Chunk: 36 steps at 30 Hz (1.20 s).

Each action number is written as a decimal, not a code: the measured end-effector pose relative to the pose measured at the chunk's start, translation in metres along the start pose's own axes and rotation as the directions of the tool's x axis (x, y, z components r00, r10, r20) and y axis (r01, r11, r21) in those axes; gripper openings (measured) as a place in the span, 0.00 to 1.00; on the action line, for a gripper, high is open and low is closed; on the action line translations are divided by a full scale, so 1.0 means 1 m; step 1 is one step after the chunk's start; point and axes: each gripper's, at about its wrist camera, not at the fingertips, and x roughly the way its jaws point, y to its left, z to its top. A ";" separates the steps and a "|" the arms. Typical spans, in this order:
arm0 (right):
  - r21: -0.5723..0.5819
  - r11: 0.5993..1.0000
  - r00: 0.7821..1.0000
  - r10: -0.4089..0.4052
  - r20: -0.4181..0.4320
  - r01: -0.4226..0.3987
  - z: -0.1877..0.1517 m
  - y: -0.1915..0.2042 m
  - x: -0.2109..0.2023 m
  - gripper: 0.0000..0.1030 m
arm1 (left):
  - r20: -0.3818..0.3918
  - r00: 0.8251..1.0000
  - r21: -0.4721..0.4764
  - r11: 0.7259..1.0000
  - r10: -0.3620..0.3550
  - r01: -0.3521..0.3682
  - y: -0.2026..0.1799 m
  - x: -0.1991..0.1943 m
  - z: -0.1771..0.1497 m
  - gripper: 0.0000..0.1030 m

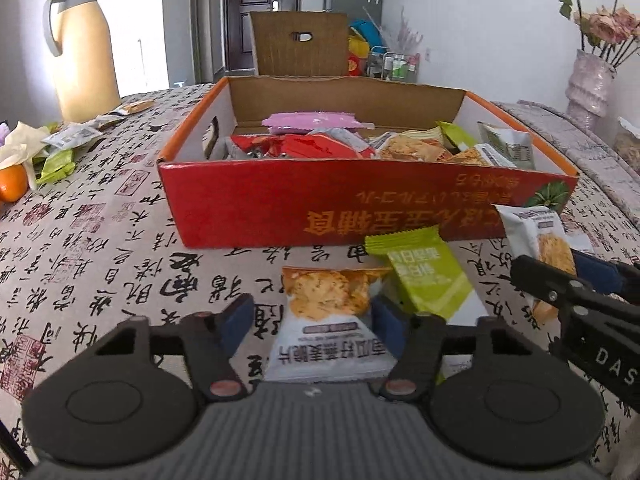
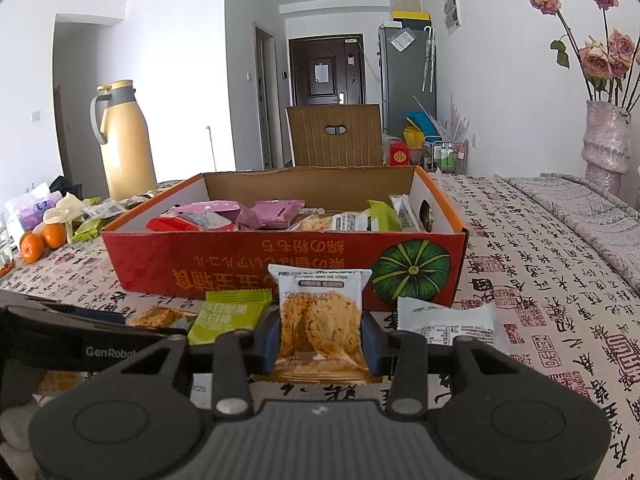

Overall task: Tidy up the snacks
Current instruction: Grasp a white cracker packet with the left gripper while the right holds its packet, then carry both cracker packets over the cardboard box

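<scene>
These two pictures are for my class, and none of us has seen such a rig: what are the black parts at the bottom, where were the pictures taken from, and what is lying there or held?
The black parts are two hand-held grippers, each with a camera looking along its fingers.

Left camera: the left gripper has a cracker packet between its jaws, lying on the tablecloth. Whether the pads press it is unclear.

Right camera: the right gripper pinches another cracker packet upright.

Ahead stands an open red box part-filled with snacks. A green packet and a white packet lie loose before it.

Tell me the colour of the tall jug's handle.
Grey, on the tall cream thermos jug; clearest in the right wrist view.
</scene>
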 end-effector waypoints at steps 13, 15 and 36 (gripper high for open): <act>-0.002 1.000 1.000 0.000 0.004 0.000 0.000 0.001 0.000 0.39 | 0.042 0.999 0.031 0.999 -0.016 0.015 -0.005 -0.008 -0.004 0.42; -0.003 1.000 1.000 -0.001 0.007 0.001 -0.001 0.001 -0.001 0.39 | 0.055 0.998 0.031 0.999 -0.017 0.016 -0.005 -0.010 -0.004 0.42; -0.053 0.997 0.986 -0.045 0.160 0.054 0.025 0.009 -0.028 0.39 | 0.253 0.967 0.063 0.998 -0.043 0.027 -0.012 -0.067 0.029 0.42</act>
